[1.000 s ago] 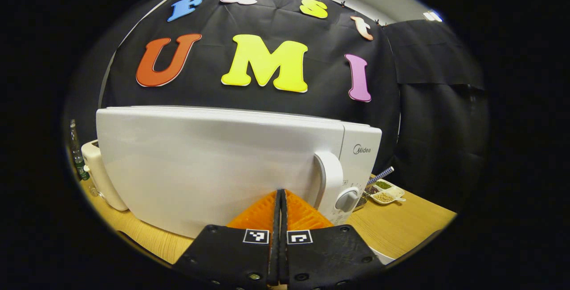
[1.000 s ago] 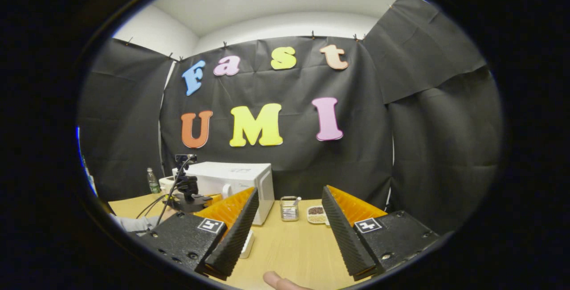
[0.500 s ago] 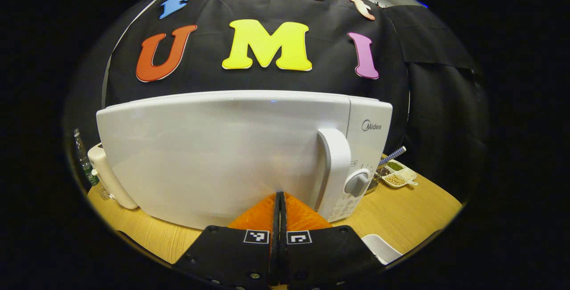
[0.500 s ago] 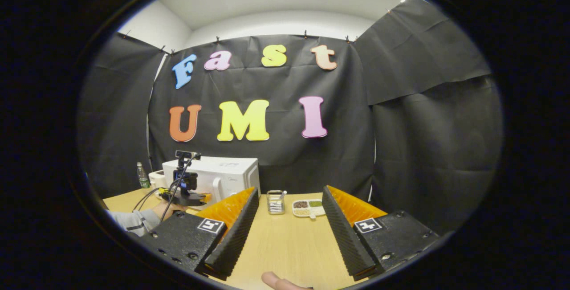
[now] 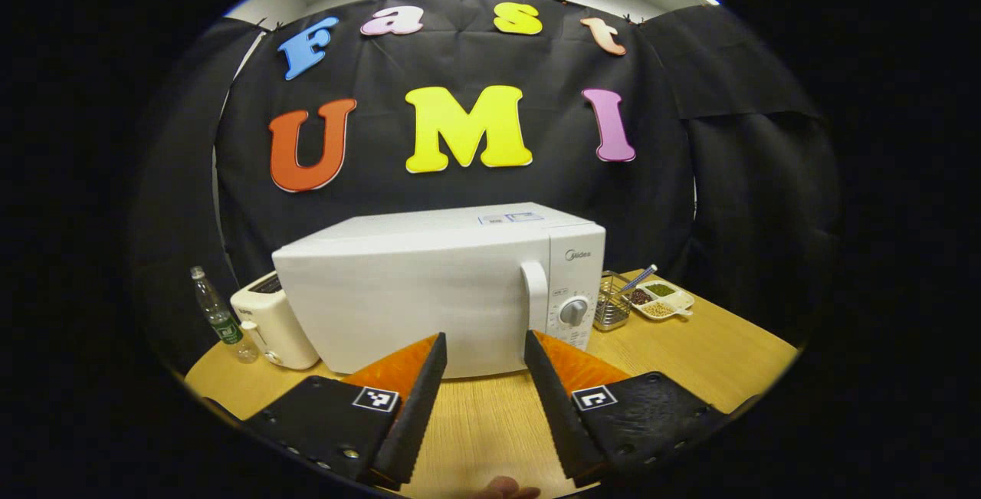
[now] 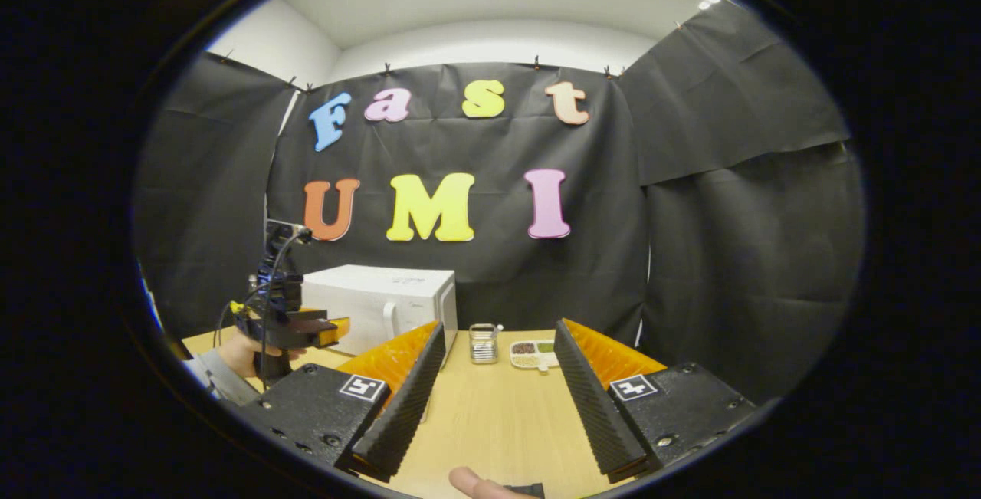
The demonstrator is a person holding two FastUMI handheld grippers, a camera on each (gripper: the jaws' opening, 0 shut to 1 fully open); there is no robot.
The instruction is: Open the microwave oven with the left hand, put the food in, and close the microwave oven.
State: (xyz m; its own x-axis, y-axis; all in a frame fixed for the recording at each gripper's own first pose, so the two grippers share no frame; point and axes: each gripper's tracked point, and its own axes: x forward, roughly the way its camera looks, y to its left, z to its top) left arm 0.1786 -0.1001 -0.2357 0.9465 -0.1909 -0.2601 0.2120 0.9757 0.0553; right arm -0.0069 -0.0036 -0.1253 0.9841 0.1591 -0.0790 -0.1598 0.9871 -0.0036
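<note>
microwave oven, white and with its door shut, stands on the wooden table against the black cloth wall, straight ahead of the left gripper in the left gripper view. its upright door handle and a round dial sit at its right end. the left gripper's two fingers are spread apart with bare tabletop between them, holding nothing, a little short of the oven's front. to the oven's left stand a cream toaster and, beyond it, a small plastic bottle. to the oven's right sit a wire basket and, just beside that, a divided white dish of beans and grains. in the right gripper view the right gripper is also spread wide over the table and grips nothing; a fingertip shows at the bottom edge. farther off at the left of that view, a hand with a grey sleeve holds the left gripper in front of the microwave oven, near it but apart from it. the basket and the dish lie on the table between the right gripper's fingers, well ahead.
</note>
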